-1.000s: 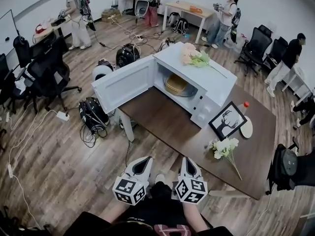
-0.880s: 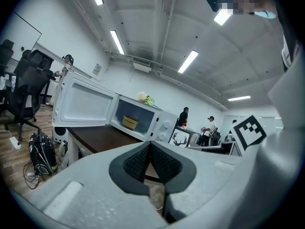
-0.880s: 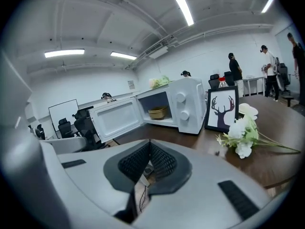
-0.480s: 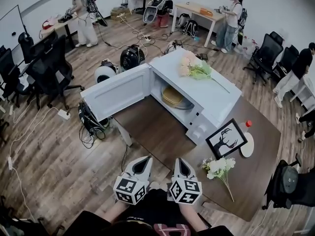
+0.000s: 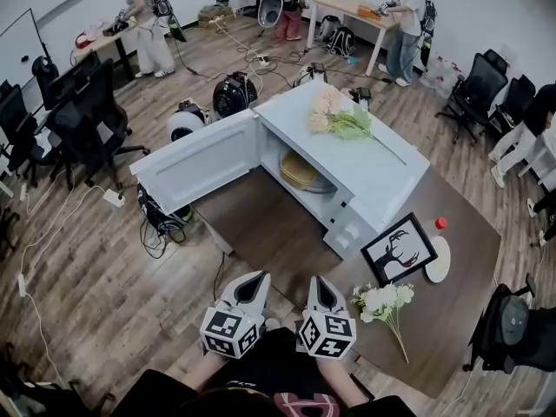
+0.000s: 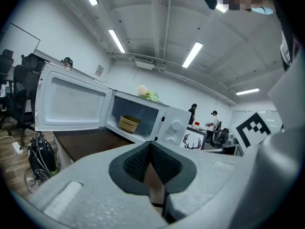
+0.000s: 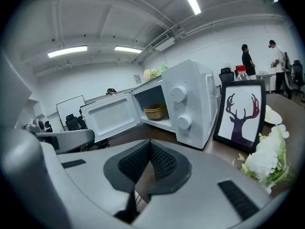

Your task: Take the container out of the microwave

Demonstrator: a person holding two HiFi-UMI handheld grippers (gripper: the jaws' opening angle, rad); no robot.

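The tan container (image 5: 300, 170) is sitting inside the open cavity of the white microwave (image 5: 382, 179). The microwave is standing on the brown tabletop (image 5: 261, 224), with its door (image 5: 195, 159) standing open toward nine o'clock. The left gripper (image 5: 254, 278) and right gripper (image 5: 320, 282) are hovering side by side over the tabletop's near edge, at six o'clock from the microwave and well apart from it. Each gripper's jaws are pressing together with nothing between them. A framed deer picture (image 5: 400, 250) is leaning at the microwave's four o'clock. White flowers (image 5: 382, 301) are lying at three o'clock from the right gripper, and pink flowers (image 5: 334, 118) are lying on the microwave's top.
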